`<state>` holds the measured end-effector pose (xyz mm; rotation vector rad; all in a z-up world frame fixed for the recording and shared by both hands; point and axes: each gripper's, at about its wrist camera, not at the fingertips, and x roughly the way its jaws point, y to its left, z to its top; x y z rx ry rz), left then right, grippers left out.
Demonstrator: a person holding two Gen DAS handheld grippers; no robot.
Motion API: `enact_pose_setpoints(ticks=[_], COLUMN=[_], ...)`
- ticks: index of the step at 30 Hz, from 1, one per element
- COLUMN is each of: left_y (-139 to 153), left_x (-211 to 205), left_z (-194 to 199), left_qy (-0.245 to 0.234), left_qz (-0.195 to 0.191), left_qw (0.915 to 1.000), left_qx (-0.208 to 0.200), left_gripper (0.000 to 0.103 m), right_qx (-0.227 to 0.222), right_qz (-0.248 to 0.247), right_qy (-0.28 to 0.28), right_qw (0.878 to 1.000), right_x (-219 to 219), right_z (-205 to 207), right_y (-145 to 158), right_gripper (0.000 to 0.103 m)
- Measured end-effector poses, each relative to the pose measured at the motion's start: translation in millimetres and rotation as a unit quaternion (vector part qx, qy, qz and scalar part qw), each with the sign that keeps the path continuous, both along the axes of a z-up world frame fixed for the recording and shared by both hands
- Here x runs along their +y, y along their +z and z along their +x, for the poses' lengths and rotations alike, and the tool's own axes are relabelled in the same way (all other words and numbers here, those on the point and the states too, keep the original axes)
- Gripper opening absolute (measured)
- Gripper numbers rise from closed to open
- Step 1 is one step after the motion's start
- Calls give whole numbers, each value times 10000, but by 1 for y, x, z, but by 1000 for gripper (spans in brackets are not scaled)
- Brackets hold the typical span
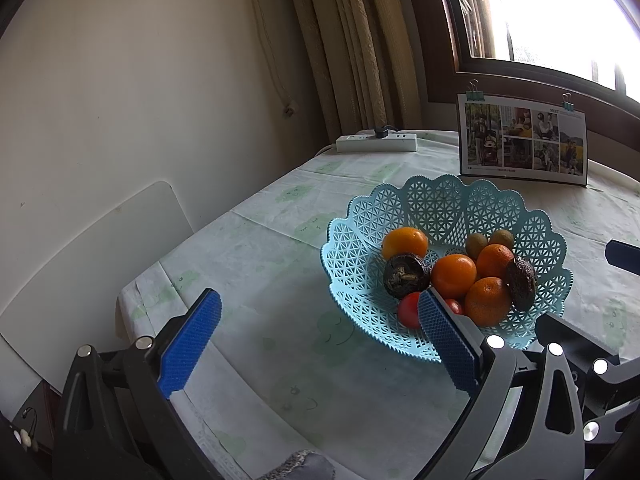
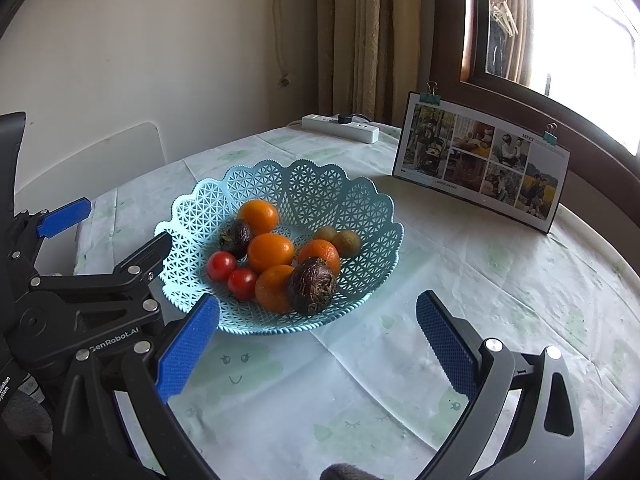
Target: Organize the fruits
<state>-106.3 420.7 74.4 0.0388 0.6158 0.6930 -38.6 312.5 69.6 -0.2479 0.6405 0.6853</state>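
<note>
So all the fruit sits piled in the blue lattice basket (image 2: 372,216) mid-tabletop (image 2: 480,300), looks sorted already; left claw (image 1: 320,336) and right claw (image 2: 318,334) both hang spread apart and empty just short of its rim, probably backing off; the basket's round, opening straight up, no real long axis.

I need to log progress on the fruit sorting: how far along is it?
It looks close to done: the oranges, red tomatoes, two dark fruits and small green ones all lie in the blue basket. Nothing is in hand: the left gripper and right gripper are open and empty. No loose fruit shows on the tablecloth.
</note>
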Motion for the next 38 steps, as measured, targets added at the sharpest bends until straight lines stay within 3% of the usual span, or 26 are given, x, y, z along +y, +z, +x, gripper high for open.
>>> enact_pose_setpoints(ticks=[25,38], left_y=[-2,3], left_x=[2,-12], left_z=[-1,0], left_qy=[7,-104], left_qz=[-3,45], left_qw=[10000,9999], left_qx=[28,76], left_gripper=[100,100], right_qx=[42,337], right_qz=[34,-13], right_qy=[103,-151], right_qw=[9999,9993], right_x=[2,-20], right_z=[-1,8], right_y=[-1,-6], right_gripper=[98,98])
